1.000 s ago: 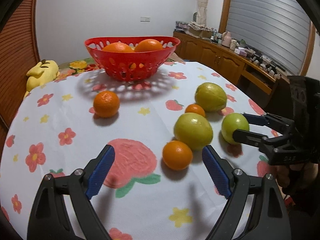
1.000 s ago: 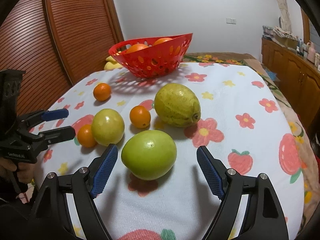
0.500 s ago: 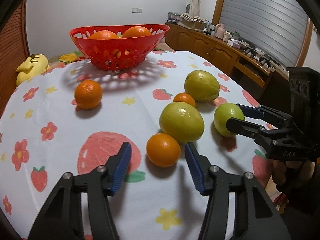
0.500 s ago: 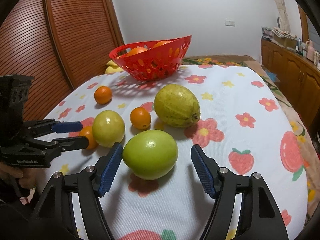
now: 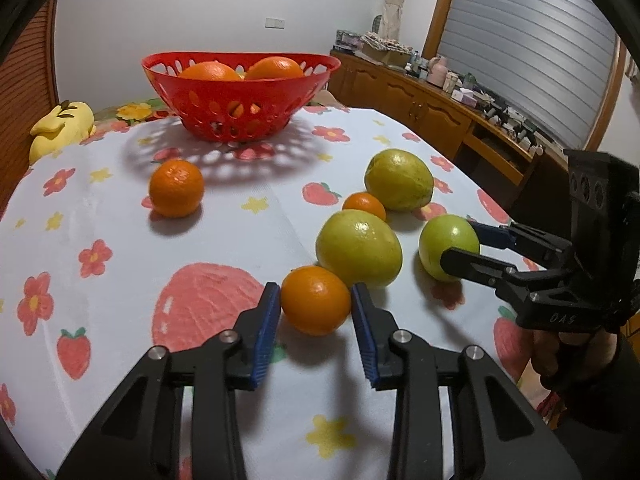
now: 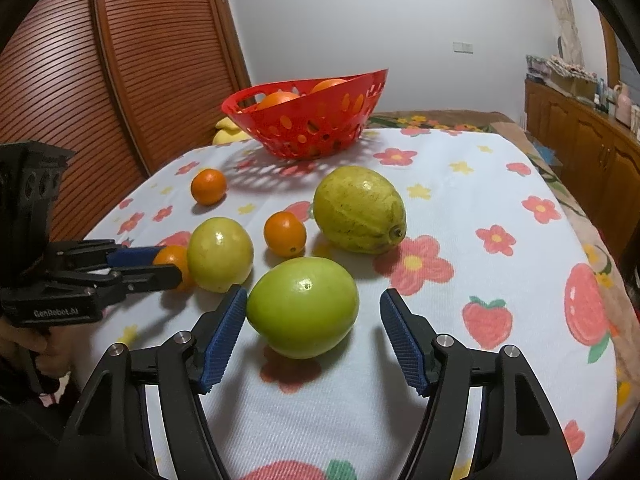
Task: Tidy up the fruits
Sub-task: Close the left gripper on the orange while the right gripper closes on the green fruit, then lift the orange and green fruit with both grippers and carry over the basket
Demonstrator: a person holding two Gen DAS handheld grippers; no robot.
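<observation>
Basket (image 5: 240, 96) at table's (image 5: 224, 236) far end, fruits (image 5: 358, 252) before it

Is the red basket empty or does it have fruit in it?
It has fruit: two oranges show above the basket rim, more orange through its holes.

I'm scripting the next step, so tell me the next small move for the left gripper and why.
Probably lift. The left gripper already has its jaws shut on the small orange, which rests on the tablecloth against the yellow-green fruit. Raising it first should clear that neighbour before carrying it to the red basket.
</observation>
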